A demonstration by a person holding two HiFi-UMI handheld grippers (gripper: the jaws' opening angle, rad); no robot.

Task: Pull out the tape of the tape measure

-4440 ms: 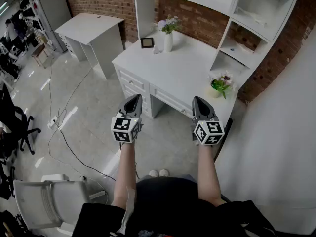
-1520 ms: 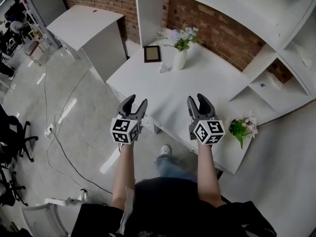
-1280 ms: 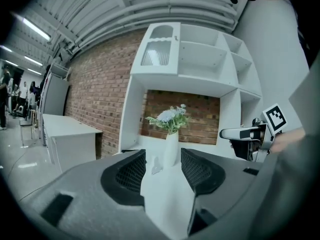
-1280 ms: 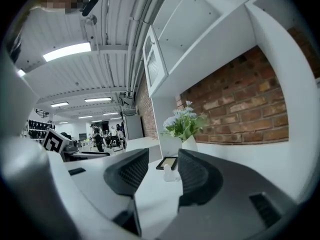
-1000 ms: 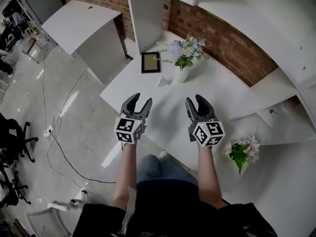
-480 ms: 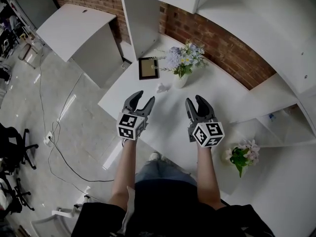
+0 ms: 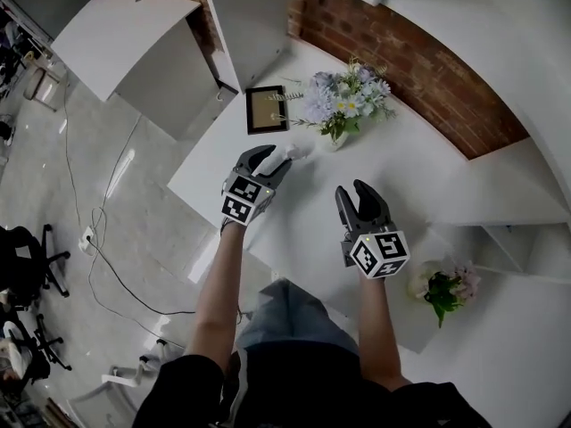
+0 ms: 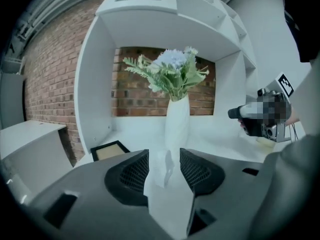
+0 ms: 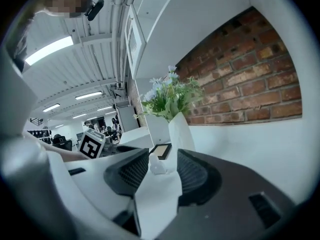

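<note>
Floor [image 7: 98, 212] with trailing cables fills the left, beside a separate white side table [image 7: 116, 25]. Next we see the white desk [image 7: 401, 176], its near edge crossing under the person's left forearm. A dark picture frame [image 7: 266, 109] lies flat near the desk's back left corner.

The left gripper [image 7: 272, 156] reaches over the desk with its jaws apart. A small white object [image 7: 297, 152] sits on the desk just past its tips. In the left gripper view this object [image 8: 163, 168] shows in the gap between the spread jaws and looks taller than wide, standing upright. We cannot tell whether it is the tape measure, nor which way it points, nor whether the jaws touch it.

Just behind it stands a white vase [image 7: 336, 137] of pale flowers. The right gripper [image 7: 353, 190] hovers over bare desk, jaws apart on nothing. Open desktop runs right of the vase to the brick wall [image 7: 419, 69]. A small pot of flowers [image 7: 443, 285] stands at the far right.
</note>
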